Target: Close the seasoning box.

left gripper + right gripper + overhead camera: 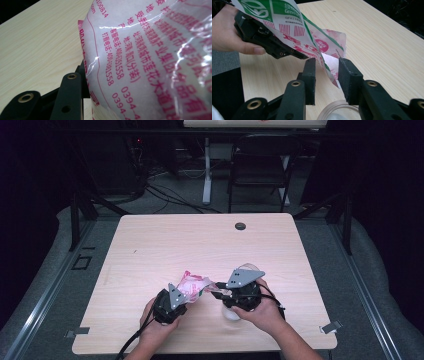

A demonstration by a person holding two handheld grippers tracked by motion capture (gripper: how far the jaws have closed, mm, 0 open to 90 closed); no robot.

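- Two hand-held grippers worked over a pale wooden table (165,235) with rounded corners, the broad surface lying under and beyond both sets of jaws.
- Between the grippers hung a crinkled plastic food packet printed in pink, white and green (192,285), lifted off the tabletop.
- At the packet's left end sat the left gripper (176,306), black with a grey plate; the wrapper filled the space at its jaws in the left gripper view (150,62). I could not tell from the pictures whether those jaws pressed on it.
- At the packet's right end, the right gripper (327,72) had its jaws parted, a torn corner of the packet (329,62) dangling between the pads without being pinched.
- Just below the right gripper's jaws stood a clear round plastic cup (337,110), its rim showing.
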